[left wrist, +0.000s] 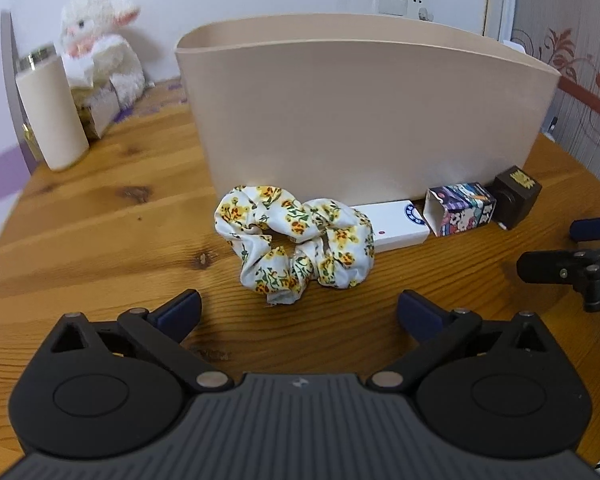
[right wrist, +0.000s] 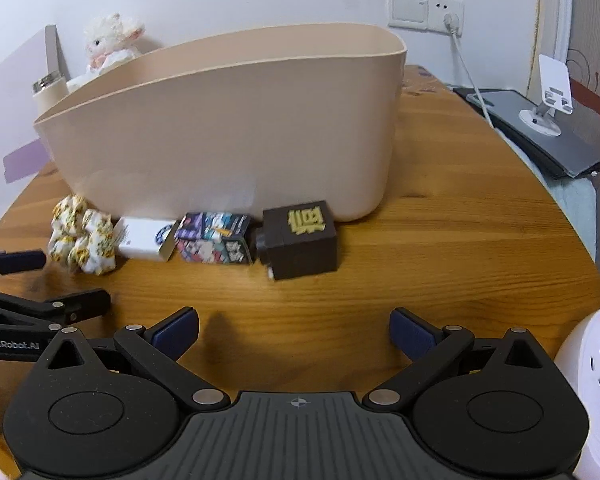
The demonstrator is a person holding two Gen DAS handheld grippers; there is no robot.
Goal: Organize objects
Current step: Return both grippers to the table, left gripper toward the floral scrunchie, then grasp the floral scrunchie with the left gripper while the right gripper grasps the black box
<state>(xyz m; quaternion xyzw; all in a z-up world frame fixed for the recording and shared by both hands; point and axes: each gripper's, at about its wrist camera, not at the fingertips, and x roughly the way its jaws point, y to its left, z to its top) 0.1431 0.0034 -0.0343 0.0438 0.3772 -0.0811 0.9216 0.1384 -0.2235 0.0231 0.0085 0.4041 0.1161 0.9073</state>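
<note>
Left gripper (left wrist: 299, 312) has its fingers spread wide, nothing between them, low over the wooden table (left wrist: 100, 232). Straight ahead of it, near its fingertips, lies the floral scrunchie (left wrist: 296, 240), crumpled, flat on the table. Just right of the scrunchie and touching it is a white box (left wrist: 400, 226) with a blue round logo. Further right sits a colorful cartoon box (left wrist: 460, 208) lying on its side, then a dark brown cube box (left wrist: 516, 198) with gold characters. All four line up along the base of the beige bin (left wrist: 360, 108), which stands upright behind them; its inside is not visible.

Right gripper (right wrist: 294, 334) also has its fingers wide apart and holds nothing. The dark brown cube box (right wrist: 300, 240) is ahead of it, near center, well short of contact. Cartoon box (right wrist: 214, 238), white box (right wrist: 146, 238) and scrunchie (right wrist: 82, 240) run off to its left. Left gripper (right wrist: 48, 280) shows at its far left edge.

Far left beyond the bin: cream tumbler (left wrist: 52, 116) and white plush lamb (left wrist: 100, 44). Right of the right gripper: white power strip (right wrist: 592, 380), phone stand (right wrist: 550, 96).
</note>
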